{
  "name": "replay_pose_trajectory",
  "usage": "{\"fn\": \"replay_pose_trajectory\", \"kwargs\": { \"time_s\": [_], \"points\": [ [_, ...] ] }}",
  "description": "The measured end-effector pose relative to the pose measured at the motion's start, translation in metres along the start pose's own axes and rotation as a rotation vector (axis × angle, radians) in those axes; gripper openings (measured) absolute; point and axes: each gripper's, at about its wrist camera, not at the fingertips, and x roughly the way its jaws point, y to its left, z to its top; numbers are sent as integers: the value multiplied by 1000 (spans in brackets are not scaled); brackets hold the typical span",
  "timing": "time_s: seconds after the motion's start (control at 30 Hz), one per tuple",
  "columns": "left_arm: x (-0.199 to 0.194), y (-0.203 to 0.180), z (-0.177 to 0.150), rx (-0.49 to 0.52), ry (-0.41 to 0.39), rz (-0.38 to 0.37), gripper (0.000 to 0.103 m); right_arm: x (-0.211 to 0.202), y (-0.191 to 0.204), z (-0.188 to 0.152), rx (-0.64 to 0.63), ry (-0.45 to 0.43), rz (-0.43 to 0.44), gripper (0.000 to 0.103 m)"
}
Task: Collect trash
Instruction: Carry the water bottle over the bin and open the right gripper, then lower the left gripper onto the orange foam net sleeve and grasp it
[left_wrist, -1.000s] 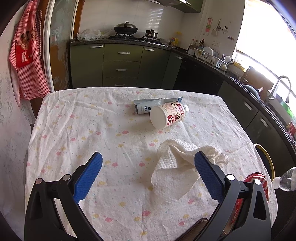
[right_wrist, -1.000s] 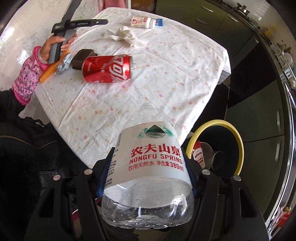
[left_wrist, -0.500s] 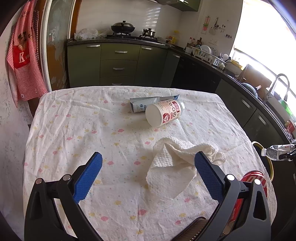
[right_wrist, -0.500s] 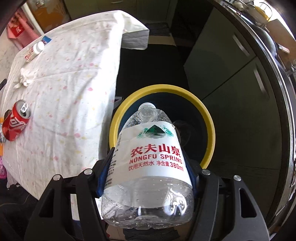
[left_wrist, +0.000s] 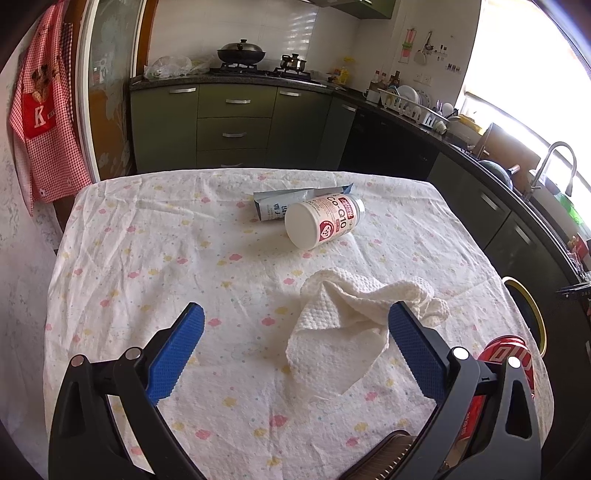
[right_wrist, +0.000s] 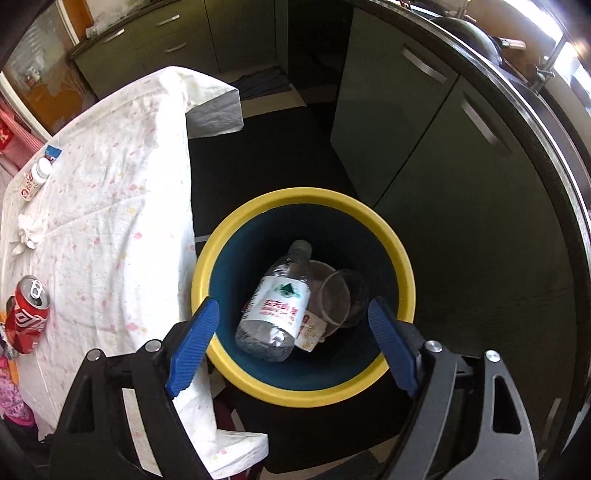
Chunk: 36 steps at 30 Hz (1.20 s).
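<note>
Having just spread wide, the right tool (right_wrist: 293, 314) hangs empty over the bottle (right_wrist: 275, 308) in the bin (right_wrist: 400, 254).

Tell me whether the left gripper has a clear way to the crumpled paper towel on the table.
Probably yes. The left gripper is open and empty, and the paper towel lies just ahead toward its right finger with nothing between them; the white bottle lies farther back on the table.
</note>
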Motion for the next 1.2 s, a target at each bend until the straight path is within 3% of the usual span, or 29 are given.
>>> {"fn": "replay_pose_trajectory", "kwargs": {
  "time_s": [0.37,0.67,0.9,1.2],
  "points": [
    [-5,-12,1,33,15,-45,98,-3,36,-89,60,-48,162,80],
    [-45,-32,10,61,38,-128,98,-10,41,-106,65,-71,204,80],
    [-103,-37,-12,114,108,-16,98,-8,62,-113,10,-95,254,81],
    [-142,-15,-101,125,251,192,98,-5,84,-119,-45,-111,316,81]
  ]
}}
